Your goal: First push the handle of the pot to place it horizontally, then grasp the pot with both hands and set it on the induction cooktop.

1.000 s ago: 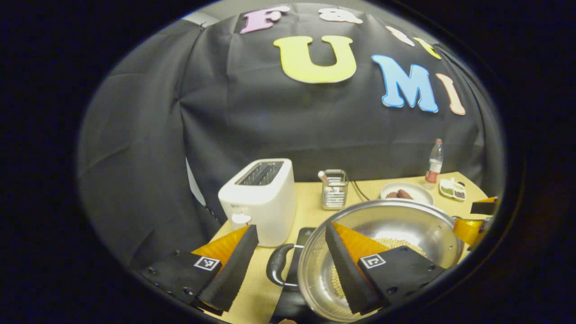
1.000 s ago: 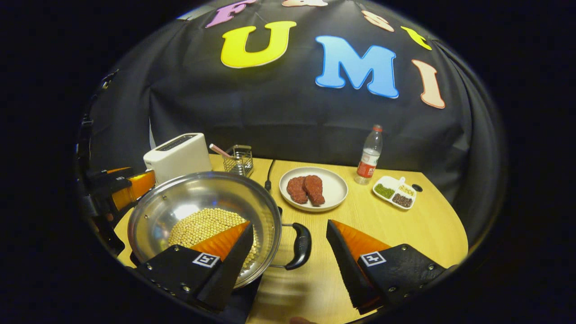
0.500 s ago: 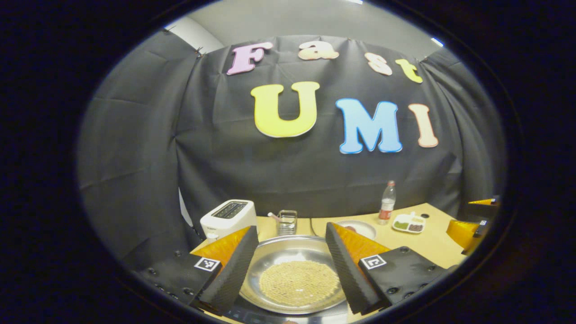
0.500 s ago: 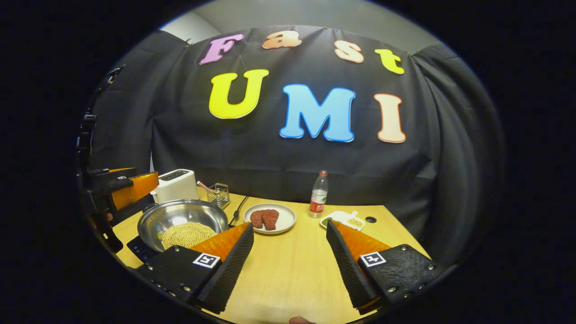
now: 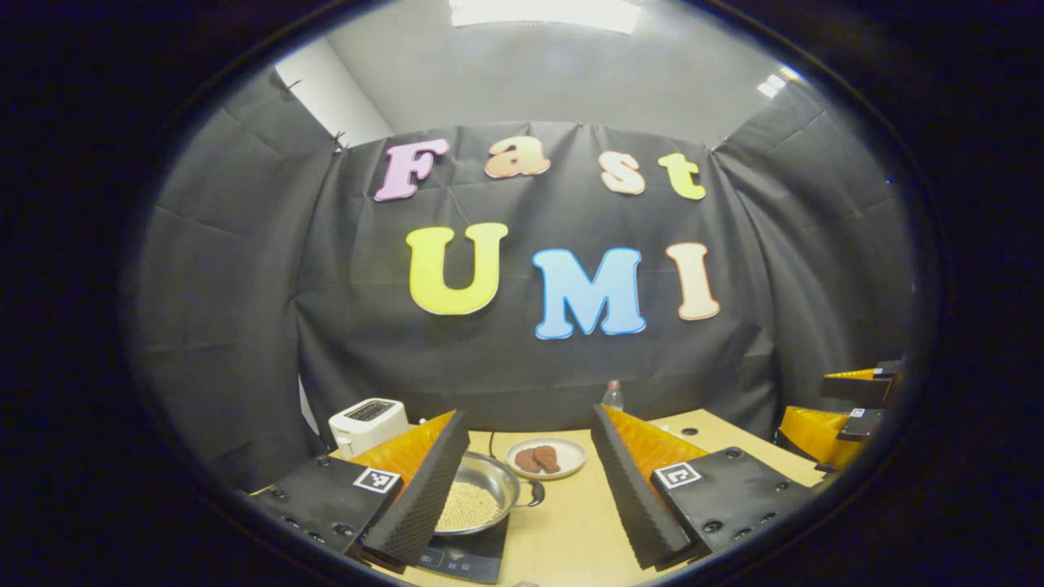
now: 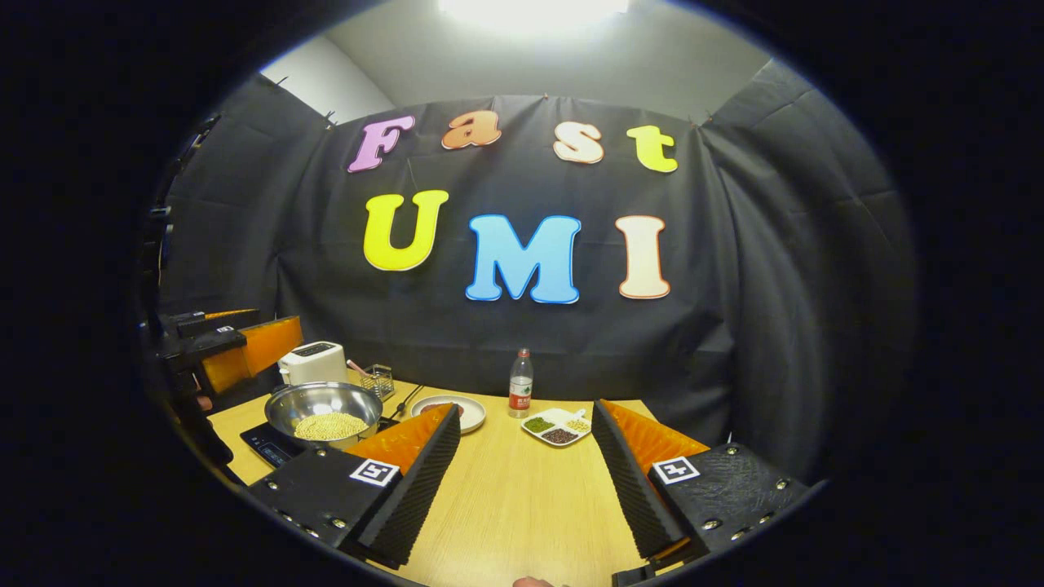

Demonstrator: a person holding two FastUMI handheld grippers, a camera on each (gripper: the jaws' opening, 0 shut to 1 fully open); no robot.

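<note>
The round steel pot of beans [image 6: 325, 412] is sitting on the black induction cooktop [image 6: 265, 446], lower left; both grippers' jaws are gaping empty, so placing is apparently finished

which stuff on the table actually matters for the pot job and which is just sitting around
Part of the job:
pot, holding small pale beans
induction cooktop, under the pot
left gripper, open
right gripper, open

Just lying about:
toaster
wire basket
plate of meat
bottle
divided dish
table
</note>
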